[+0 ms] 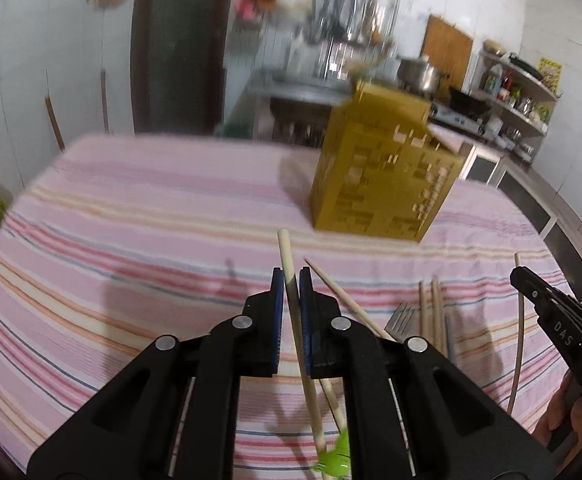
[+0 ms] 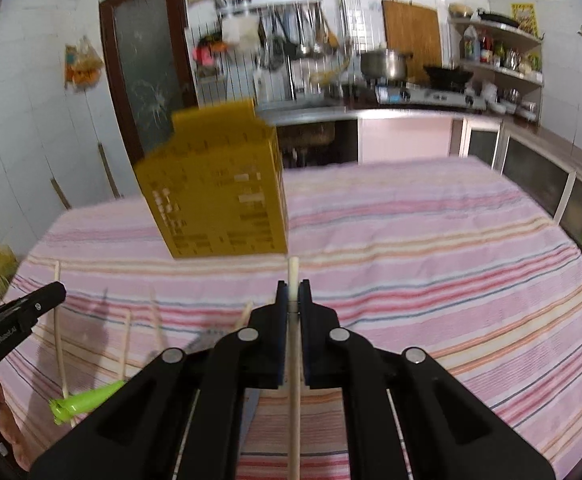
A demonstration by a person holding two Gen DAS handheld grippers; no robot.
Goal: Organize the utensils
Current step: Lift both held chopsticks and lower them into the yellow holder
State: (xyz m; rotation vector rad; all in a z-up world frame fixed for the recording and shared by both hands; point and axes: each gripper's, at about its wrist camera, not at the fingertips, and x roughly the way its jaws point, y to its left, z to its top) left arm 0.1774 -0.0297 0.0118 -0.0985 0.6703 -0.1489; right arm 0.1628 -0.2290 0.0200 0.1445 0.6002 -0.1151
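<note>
Each tool grips one pale wooden chopstick. The left tool (image 1: 291, 280) is clamped on a chopstick (image 1: 287, 258) whose blunt tip pokes past the blue pads; the right tool (image 2: 293, 290) is closed on another chopstick (image 2: 293, 270) that runs back under it. Both are held above the counter (image 1: 131, 216), which carries a pink striped cloth. A yellow slotted utensil holder (image 1: 383, 172) stands ahead, apart from both tips. On the cloth lie three more chopsticks (image 1: 433, 308) beside a fork (image 1: 401, 316), and a green plastic piece (image 2: 87, 400).
</note>
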